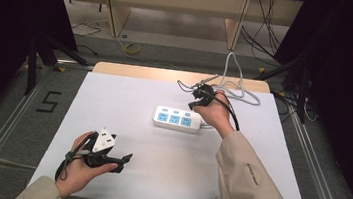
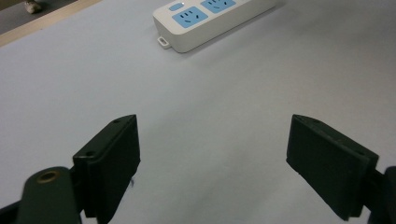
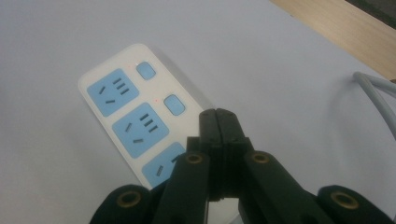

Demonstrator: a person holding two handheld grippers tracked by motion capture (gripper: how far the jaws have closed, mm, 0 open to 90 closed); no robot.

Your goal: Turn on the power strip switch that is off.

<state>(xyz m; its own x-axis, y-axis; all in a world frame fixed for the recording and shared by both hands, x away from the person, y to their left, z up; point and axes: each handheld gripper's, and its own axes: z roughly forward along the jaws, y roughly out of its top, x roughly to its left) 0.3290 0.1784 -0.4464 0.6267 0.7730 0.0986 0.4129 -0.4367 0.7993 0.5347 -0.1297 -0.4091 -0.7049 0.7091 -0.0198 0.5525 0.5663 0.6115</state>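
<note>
- Your right gripper (image 3: 218,122) has its jaws pressed together with nothing between them, and it hangs just over the end of the power strip (image 3: 140,116) nearest the white cable (image 3: 373,95). In the right gripper view the tips sit beside the third blue socket, near where its rocker switch would be.
- If you mean to press a switch, the tips could slide off the small blue button (image 3: 174,104) onto a socket face. The angle of approach would cause that.
- A hard push might shove the light strip across the white board (image 1: 128,104), as nothing pins it down.
- The cable loops off toward the far right corner of the board; dragging the strip could tug it.
- Your left gripper (image 2: 212,161) rests near the board's near left corner, jaws spread wide and empty, well apart from the strip, too far to steady it.
- The strip lies near the middle of the board, slightly toward the far edge.
</note>
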